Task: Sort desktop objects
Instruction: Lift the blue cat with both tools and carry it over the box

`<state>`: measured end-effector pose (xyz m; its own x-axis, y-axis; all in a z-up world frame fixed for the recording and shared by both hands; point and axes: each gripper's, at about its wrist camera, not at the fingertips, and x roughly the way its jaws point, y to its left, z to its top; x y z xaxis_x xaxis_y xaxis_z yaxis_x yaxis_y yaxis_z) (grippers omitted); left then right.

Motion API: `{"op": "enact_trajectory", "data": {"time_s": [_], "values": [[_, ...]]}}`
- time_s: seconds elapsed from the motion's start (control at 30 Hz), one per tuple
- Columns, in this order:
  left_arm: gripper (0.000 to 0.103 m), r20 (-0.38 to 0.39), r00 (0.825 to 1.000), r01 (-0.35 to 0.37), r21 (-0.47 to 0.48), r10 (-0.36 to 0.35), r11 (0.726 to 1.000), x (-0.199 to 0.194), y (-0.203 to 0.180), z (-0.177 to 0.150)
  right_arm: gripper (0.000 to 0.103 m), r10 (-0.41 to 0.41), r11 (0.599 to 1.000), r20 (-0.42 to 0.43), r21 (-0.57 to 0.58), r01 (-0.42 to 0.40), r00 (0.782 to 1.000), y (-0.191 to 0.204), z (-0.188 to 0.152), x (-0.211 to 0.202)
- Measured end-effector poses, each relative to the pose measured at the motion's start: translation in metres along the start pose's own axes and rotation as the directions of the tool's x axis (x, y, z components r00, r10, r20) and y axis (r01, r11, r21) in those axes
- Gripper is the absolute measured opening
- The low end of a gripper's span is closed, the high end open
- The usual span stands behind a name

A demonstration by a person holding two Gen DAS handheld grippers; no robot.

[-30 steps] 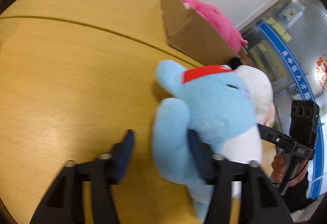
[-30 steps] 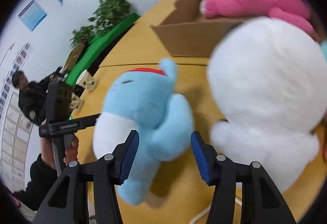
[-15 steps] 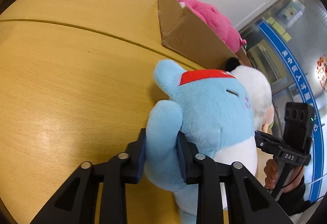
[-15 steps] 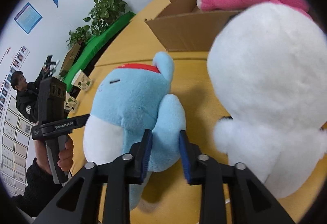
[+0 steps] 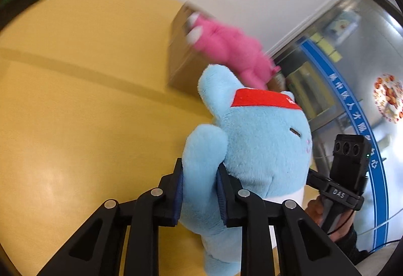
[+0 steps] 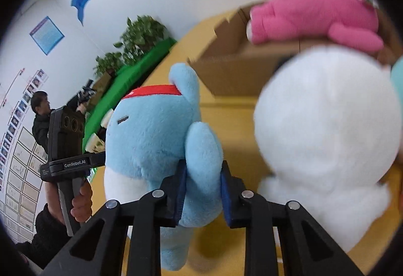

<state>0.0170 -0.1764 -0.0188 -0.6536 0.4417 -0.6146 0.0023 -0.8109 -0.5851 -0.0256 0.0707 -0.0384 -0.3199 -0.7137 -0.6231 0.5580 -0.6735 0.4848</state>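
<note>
A light blue plush toy (image 5: 254,150) with a red headband hangs above the wooden table (image 5: 75,112). My left gripper (image 5: 199,175) is shut on one of its arms. My right gripper (image 6: 202,175) is shut on the blue plush toy's (image 6: 151,135) other arm. Each gripper shows in the other's view, held by a hand: the right one (image 5: 347,175) and the left one (image 6: 65,150). A cardboard box (image 6: 239,67) behind holds a pink plush (image 6: 317,16). A white plush (image 6: 327,140) sits on the table right of the blue one.
The cardboard box (image 5: 181,57) with the pink plush (image 5: 226,49) stands at the table's far side. A green surface and potted plants (image 6: 136,49) lie beyond the table. A person (image 6: 42,114) stands far left by the wall. A glass door (image 5: 352,54) is at the right.
A second ago both grippers were open beside the blue plush's arms; they closed on the arms. Since then the plush has been lifted off the table, and the box appears closer and blurred.
</note>
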Motion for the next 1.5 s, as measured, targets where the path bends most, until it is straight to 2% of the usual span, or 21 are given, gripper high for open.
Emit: {"op": "enact_trajectory", "data": {"time_s": [0.13, 0.23, 0.33, 0.4, 0.5, 0.6, 0.7, 0.8, 0.87, 0.97, 1.1, 1.27, 1.5], "values": [[0.023, 0.095, 0.995, 0.009, 0.134, -0.022, 0.991, -0.025, -0.048, 0.052, 0.023, -0.011, 0.997, 0.098, -0.08, 0.019, 0.995, 0.01, 0.046, -0.029], [0.023, 0.173, 0.985, -0.024, 0.254, -0.021, 0.967, -0.037, -0.091, 0.108, 0.023, -0.031, 0.987, 0.187, -0.151, 0.06, 0.982, 0.018, 0.093, -0.053], [0.023, 0.231, 0.973, -0.071, 0.332, -0.008, 0.941, -0.034, -0.119, 0.162, 0.023, -0.056, 0.976, 0.264, -0.191, 0.109, 0.963, 0.021, 0.146, -0.073], [0.023, 0.243, 0.97, -0.091, 0.355, 0.002, 0.93, -0.022, -0.129, 0.199, 0.023, -0.069, 0.97, 0.302, -0.202, 0.134, 0.951, 0.02, 0.179, -0.082], [0.023, 0.228, 0.973, -0.125, 0.364, 0.042, 0.923, 0.007, -0.135, 0.24, 0.023, -0.089, 0.971, 0.298, -0.188, 0.15, 0.95, 0.006, 0.215, -0.082], [0.023, 0.168, 0.979, -0.17, 0.336, 0.118, 0.927, 0.054, -0.122, 0.269, 0.023, -0.114, 0.978, 0.226, -0.145, 0.15, 0.967, -0.022, 0.24, -0.048], [0.023, 0.073, 0.977, -0.215, 0.292, 0.202, 0.932, 0.107, -0.093, 0.277, 0.023, -0.109, 0.991, 0.102, -0.072, 0.117, 0.989, -0.066, 0.243, -0.001], [0.023, -0.044, 0.96, -0.259, 0.245, 0.277, 0.934, 0.16, -0.054, 0.271, 0.023, -0.088, 0.996, -0.065, 0.022, 0.089, 0.994, -0.11, 0.234, 0.06], [0.023, -0.119, 0.935, -0.301, 0.232, 0.334, 0.925, 0.192, -0.03, 0.263, 0.023, -0.086, 0.994, -0.169, 0.054, 0.097, 0.982, -0.129, 0.227, 0.095], [0.023, -0.161, 0.906, -0.347, 0.25, 0.392, 0.904, 0.214, -0.013, 0.253, 0.023, -0.113, 0.992, -0.263, 0.026, 0.124, 0.958, -0.132, 0.218, 0.126], [0.023, -0.172, 0.889, -0.376, 0.253, 0.424, 0.891, 0.22, -0.005, 0.251, 0.025, -0.155, 0.987, -0.375, -0.026, 0.156, 0.914, -0.131, 0.207, 0.165], [0.023, -0.169, 0.88, -0.394, 0.262, 0.444, 0.881, 0.215, -0.004, 0.245, 0.025, -0.121, 0.991, -0.385, -0.001, 0.131, 0.915, -0.135, 0.202, 0.172], [0.026, -0.144, 0.855, -0.433, 0.329, 0.498, 0.839, 0.224, -0.02, 0.233, 0.029, -0.133, 0.99, -0.374, -0.003, 0.143, 0.918, -0.135, 0.209, 0.169]]}}
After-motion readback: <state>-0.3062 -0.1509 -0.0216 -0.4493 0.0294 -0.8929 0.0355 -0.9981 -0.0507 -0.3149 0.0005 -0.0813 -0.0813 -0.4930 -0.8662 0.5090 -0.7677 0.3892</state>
